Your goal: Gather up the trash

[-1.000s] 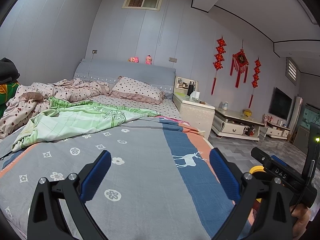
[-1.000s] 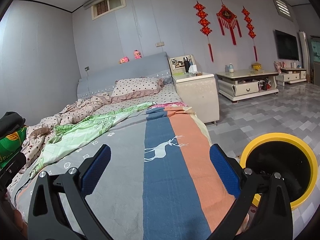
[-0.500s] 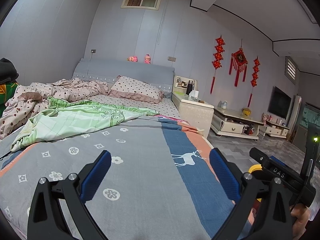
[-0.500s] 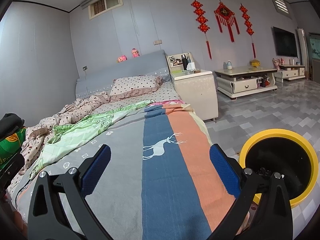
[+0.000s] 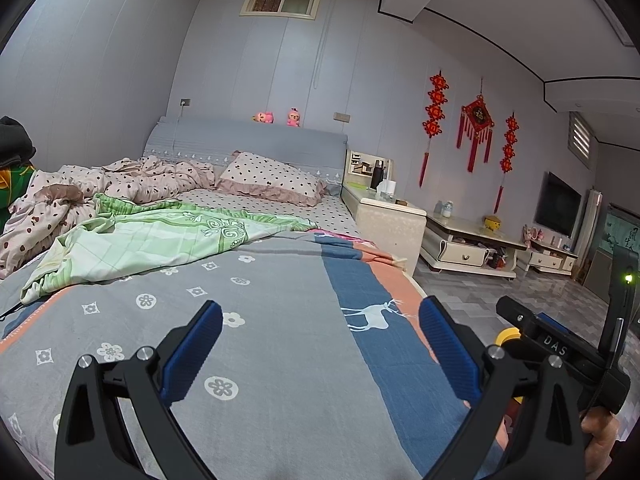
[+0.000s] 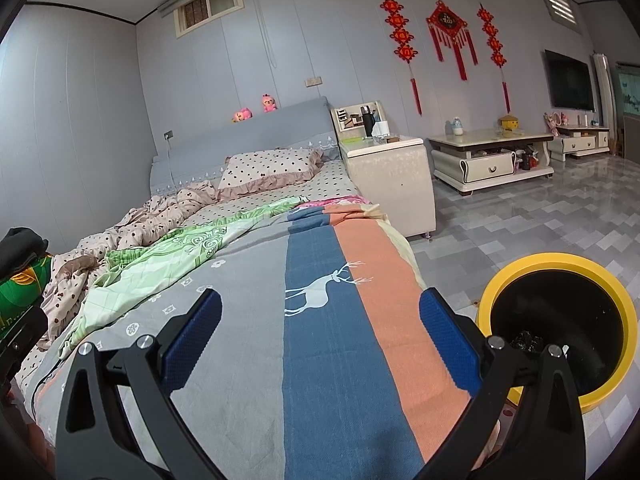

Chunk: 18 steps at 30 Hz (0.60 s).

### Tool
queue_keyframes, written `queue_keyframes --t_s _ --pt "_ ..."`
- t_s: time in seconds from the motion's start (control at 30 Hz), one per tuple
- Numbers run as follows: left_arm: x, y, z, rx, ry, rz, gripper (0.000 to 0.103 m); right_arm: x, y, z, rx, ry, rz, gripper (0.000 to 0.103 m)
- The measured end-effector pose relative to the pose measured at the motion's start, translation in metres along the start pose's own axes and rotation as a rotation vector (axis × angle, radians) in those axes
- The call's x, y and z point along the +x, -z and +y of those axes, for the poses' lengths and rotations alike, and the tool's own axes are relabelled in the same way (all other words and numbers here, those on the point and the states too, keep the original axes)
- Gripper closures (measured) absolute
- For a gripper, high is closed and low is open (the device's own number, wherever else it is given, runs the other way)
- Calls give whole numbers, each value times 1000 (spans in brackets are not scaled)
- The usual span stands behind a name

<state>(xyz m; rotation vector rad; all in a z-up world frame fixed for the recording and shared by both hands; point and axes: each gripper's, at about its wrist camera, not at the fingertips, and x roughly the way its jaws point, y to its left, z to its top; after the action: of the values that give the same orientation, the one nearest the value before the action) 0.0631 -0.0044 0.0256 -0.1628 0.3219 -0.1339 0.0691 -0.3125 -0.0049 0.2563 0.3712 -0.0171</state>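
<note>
— What carries everything here?
— A bed (image 5: 280, 320) under a woven grey spread with white flowers, a blue band with a white deer (image 6: 320, 284) and an orange band along its right edge. A rumpled green quilt (image 5: 152, 240) and a dotted pillow (image 5: 272, 178) lie toward the headboard; grey tiled floor runs beside it.
— The grippers?
— The left gripper (image 5: 320, 344) and the right gripper (image 6: 320, 336) both hover over the foot end, ribbed blue pads wide apart, gripping nothing.
— And the trash?
— Only the right view shows it fully: a round yellow-rimmed bin (image 6: 560, 320), black inside, on the floor off the bed's right edge, dark scraps at its bottom. The left view catches just a yellow sliver.
</note>
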Motion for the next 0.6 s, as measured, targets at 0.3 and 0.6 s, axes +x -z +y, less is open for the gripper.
queue_keyframes --t_s 0.3,0.6 --pt "1 1 -4 5 4 3 8 0 5 -1 9 6 7 8" --pt "3 1 -3 6 7 8 8 2 6 -1 15 8 14 8"
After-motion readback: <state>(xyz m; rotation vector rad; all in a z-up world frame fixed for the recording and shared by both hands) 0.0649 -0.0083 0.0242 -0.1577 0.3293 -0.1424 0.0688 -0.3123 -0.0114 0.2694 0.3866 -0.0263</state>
